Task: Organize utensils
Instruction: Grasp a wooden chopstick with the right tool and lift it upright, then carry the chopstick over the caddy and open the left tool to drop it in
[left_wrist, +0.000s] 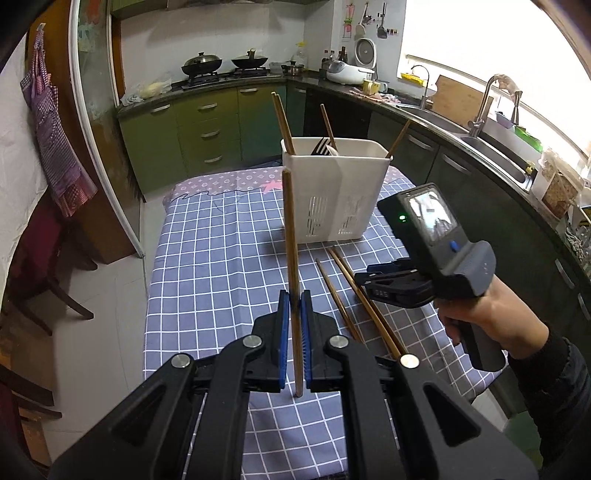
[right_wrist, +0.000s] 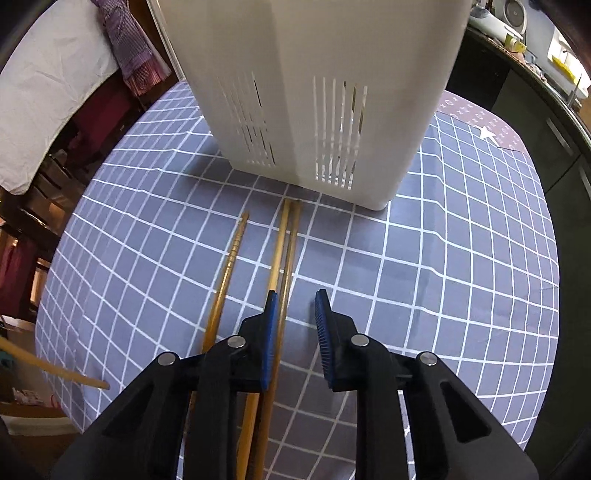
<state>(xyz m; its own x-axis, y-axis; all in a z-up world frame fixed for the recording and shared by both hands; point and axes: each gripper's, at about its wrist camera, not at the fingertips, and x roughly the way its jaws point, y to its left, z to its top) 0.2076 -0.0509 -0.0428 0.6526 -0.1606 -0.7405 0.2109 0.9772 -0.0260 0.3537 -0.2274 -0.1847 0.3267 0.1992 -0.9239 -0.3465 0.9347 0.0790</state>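
Note:
My left gripper (left_wrist: 294, 297) is shut on a brown wooden chopstick (left_wrist: 290, 229), which stands nearly upright between its blue pads, above the checked tablecloth (left_wrist: 207, 258). Behind it stands the white slotted utensil holder (left_wrist: 332, 192) with several chopsticks and a dark utensil inside. My right gripper (right_wrist: 297, 295) hovers low over three chopsticks (right_wrist: 280, 243) lying in front of the holder (right_wrist: 306, 92). Its jaws stand apart; one chopstick (right_wrist: 283, 314) lies between them beside the left pad, with a gap to the right pad. A hand (left_wrist: 491, 325) holds this right gripper (left_wrist: 365, 280).
The table is small, with its edges near on all sides. A dark wooden chair (left_wrist: 48, 280) stands to its left. Green cabinets (left_wrist: 207, 125), a stove with pans, and a counter with a sink (left_wrist: 491, 147) curve behind and to the right. A pale stick end (right_wrist: 74, 376) enters the right wrist view from the left.

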